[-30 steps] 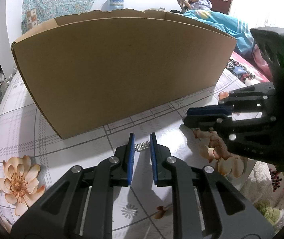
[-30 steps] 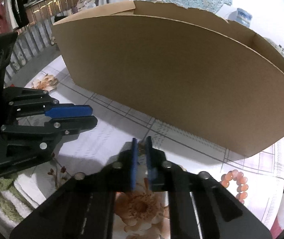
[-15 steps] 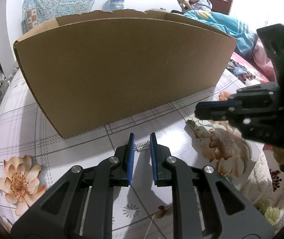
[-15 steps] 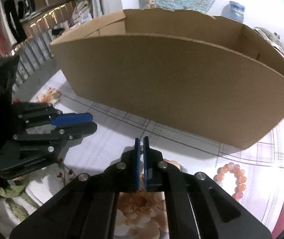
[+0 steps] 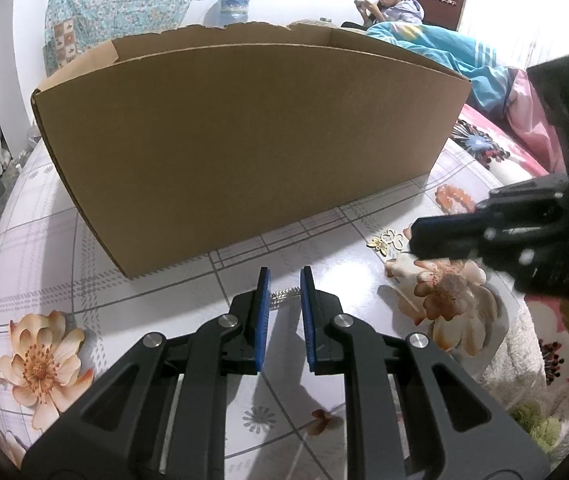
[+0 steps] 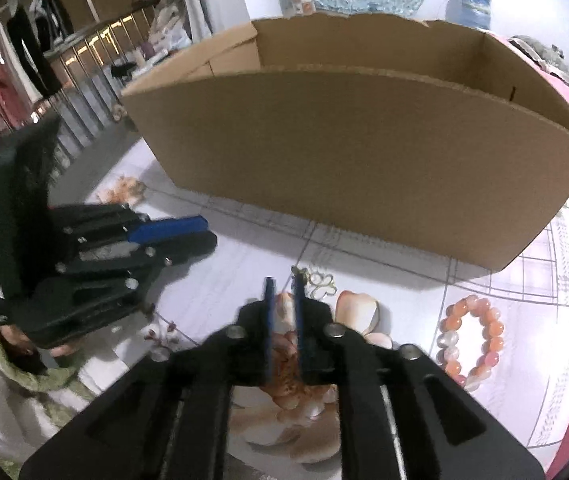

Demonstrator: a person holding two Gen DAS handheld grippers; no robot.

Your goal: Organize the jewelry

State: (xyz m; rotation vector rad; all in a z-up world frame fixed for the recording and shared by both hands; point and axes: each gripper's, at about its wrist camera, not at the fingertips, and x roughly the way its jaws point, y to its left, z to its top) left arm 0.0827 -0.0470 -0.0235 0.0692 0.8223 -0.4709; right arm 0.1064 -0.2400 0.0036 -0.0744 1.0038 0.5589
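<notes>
An open cardboard box (image 5: 244, 140) stands on the flowered table; it also shows in the right wrist view (image 6: 364, 152). My left gripper (image 5: 284, 280) stands with its jaws a little apart around a small silver coiled piece (image 5: 284, 293) on the table; I cannot tell whether the pads touch it. Gold butterfly jewelry (image 5: 384, 242) lies on the table right of it, just beyond my right gripper (image 6: 284, 284) and beside its right fingertip (image 6: 297, 280) in that view (image 6: 320, 282). My right gripper is slightly open and empty. A pink bead bracelet (image 6: 470, 340) lies to its right.
A flowered tablecloth (image 5: 44, 240) covers the table. A person sits on a bed behind the box (image 5: 388, 4). A clothes rack and railing stand at the left in the right wrist view (image 6: 44, 68).
My right gripper has risen and drawn back, its jaws have parted slightly, and the gold butterfly jewelry now lies uncovered on the table. My left gripper has stayed in place.
</notes>
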